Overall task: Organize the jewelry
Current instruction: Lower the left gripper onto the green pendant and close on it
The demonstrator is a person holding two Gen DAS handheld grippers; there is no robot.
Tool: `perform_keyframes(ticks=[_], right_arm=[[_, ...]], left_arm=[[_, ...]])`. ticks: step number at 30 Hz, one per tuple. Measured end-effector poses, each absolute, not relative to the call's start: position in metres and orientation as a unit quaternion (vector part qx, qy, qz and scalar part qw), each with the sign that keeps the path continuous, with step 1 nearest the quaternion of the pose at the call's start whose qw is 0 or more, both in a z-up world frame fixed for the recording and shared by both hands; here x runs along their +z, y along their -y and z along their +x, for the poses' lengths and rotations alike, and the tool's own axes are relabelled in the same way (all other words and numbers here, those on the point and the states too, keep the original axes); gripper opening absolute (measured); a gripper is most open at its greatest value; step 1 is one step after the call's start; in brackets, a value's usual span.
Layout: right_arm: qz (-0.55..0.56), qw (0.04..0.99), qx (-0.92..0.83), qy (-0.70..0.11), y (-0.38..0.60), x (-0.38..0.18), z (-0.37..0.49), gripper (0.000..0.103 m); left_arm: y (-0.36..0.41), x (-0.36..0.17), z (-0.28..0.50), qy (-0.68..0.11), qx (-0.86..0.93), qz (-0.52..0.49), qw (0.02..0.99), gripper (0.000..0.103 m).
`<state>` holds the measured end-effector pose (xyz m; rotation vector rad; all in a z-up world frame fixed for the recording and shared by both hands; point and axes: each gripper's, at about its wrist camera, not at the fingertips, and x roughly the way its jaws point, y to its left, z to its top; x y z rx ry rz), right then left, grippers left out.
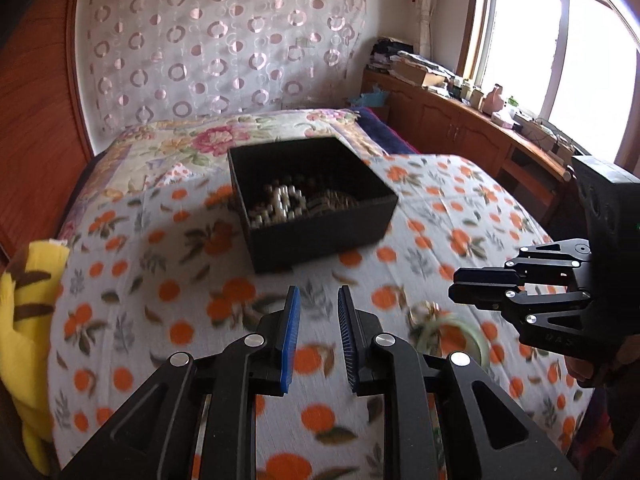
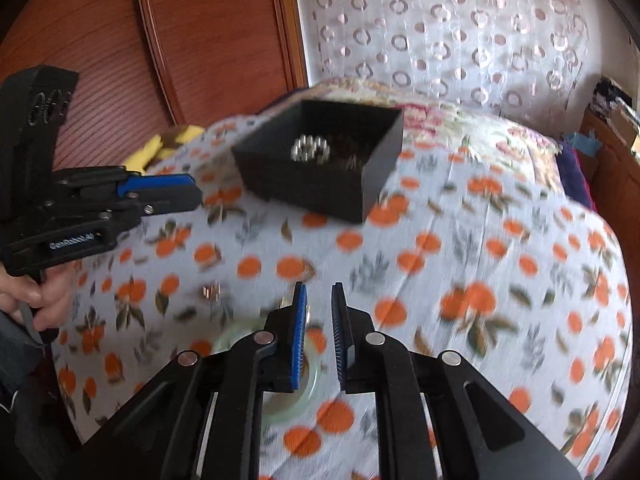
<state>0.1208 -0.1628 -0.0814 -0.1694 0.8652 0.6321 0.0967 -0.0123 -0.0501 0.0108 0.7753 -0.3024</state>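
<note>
A black open box (image 1: 316,216) sits on the orange-print bedspread and holds pearl beads (image 1: 280,202) and other jewelry; it also shows in the right wrist view (image 2: 320,184). A pale green bangle (image 1: 476,338) and a small gold piece (image 1: 424,312) lie on the spread to the right. My left gripper (image 1: 319,312) is open and empty, short of the box. My right gripper (image 2: 319,308) is open and empty, just above the bangle (image 2: 312,396), which its fingers partly hide. The right gripper also shows from the side in the left wrist view (image 1: 460,286), the left in the right wrist view (image 2: 192,194).
A yellow plush toy (image 1: 28,320) lies at the bed's left edge. A wooden headboard (image 2: 200,40) and a circle-print curtain (image 1: 224,40) stand behind. A cluttered wooden cabinet (image 1: 460,120) runs under the window at right. A small shiny piece (image 2: 212,292) lies on the spread.
</note>
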Motion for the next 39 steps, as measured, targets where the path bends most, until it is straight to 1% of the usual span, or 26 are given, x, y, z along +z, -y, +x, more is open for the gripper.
perform_keyframes(ticks=[2,8,9,10,11,21,24,35,36,38,39], right_arm=[[-0.089,0.857,0.296,-0.413,0.162,-0.085,0.116,0.031],[-0.119,0.851,0.285,-0.425,0.158,-0.097,0.107,0.03],[-0.128,0.852,0.282,-0.421,0.158,-0.097,0.104,0.018],[-0.133,0.853,0.28,-0.42,0.158,-0.098,0.102,0.011],[-0.131,0.852,0.282,-0.421,0.16,-0.098,0.099,0.009],[-0.12,0.863,0.259,-0.416,0.184,-0.098,0.076,0.009],[-0.112,0.867,0.258,-0.411,0.185,-0.099,0.075,0.009],[-0.099,0.866,0.263,-0.413,0.188,-0.099,0.076,0.009],[-0.099,0.866,0.263,-0.413,0.188,-0.099,0.076,0.009],[-0.1,0.866,0.262,-0.413,0.188,-0.099,0.076,0.009],[-0.1,0.866,0.262,-0.413,0.189,-0.099,0.076,0.009]], left_arm=[[0.012,-0.055,0.088,-0.382,-0.147,0.002,0.912,0.018],[0.013,-0.062,0.064,-0.387,-0.153,-0.002,0.909,0.018],[0.015,-0.063,0.058,-0.388,-0.156,0.0,0.908,0.018],[0.017,-0.064,0.054,-0.388,-0.157,0.0,0.908,0.018],[0.019,-0.064,0.05,-0.39,-0.16,0.0,0.907,0.019],[0.039,-0.076,0.017,-0.409,-0.187,0.003,0.893,0.022],[0.043,-0.078,0.016,-0.412,-0.193,0.001,0.891,0.028],[0.062,-0.089,0.012,-0.423,-0.199,0.031,0.883,0.028],[0.062,-0.089,0.012,-0.423,-0.198,0.033,0.884,0.028],[0.065,-0.09,0.01,-0.419,-0.19,0.05,0.886,0.022],[0.065,-0.09,0.01,-0.418,-0.187,0.057,0.887,0.016]])
